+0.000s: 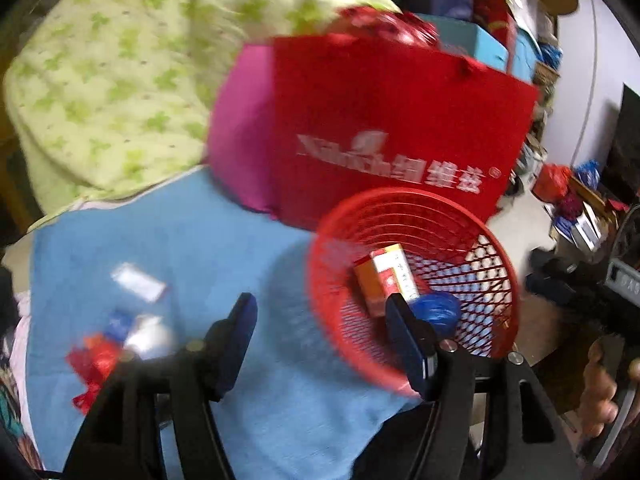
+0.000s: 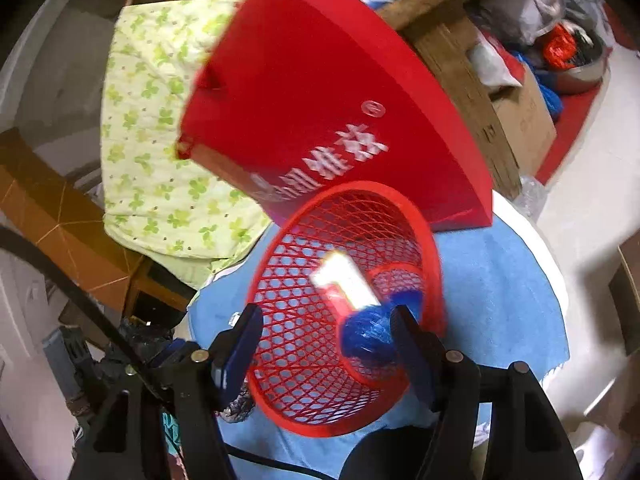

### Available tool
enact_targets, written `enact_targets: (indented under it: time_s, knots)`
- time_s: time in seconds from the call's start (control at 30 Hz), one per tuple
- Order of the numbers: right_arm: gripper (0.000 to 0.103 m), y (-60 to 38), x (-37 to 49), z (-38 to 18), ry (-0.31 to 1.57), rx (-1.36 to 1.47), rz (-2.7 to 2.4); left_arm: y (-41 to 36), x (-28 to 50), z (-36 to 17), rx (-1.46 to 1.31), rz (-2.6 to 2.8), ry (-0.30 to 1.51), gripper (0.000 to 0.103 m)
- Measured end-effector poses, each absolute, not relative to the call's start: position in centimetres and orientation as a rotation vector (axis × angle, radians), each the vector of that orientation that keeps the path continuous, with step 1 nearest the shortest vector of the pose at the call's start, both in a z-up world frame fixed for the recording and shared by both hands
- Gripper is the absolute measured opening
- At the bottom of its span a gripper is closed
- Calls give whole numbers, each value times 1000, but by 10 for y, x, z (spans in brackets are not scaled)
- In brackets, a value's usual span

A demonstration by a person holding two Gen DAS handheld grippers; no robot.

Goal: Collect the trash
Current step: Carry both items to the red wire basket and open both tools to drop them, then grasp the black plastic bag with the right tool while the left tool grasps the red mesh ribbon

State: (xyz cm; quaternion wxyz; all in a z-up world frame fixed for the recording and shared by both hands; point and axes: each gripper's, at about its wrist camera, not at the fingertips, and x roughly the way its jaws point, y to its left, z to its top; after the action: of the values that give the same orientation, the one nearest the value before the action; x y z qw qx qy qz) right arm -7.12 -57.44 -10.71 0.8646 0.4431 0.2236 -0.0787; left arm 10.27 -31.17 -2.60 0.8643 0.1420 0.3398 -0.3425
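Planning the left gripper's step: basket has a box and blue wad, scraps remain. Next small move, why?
Probably swing the left gripper, fingers open and empty, toward the red crumpled wrapper on the blue cloth; it and nearby scraps still lie outside the red mesh plastic basket.

A lived-in, cluttered home room: ahead of the tool lies a green clover-print quilt (image 1: 104,80), with a red shopping bag (image 1: 392,128) beside it and cardboard boxes (image 2: 520,120) stacked beyond.
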Motion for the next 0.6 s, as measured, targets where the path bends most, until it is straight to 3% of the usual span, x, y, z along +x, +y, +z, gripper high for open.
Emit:
enact_targets:
  time_s: [0.33, 0.6]
  knots:
    - [70, -472, -45, -35, 409, 712, 99, -102, 140, -27, 194, -274, 654, 72]
    - [70, -366, 28, -51, 593, 633, 277, -5, 148, -76, 131, -103, 732, 75]
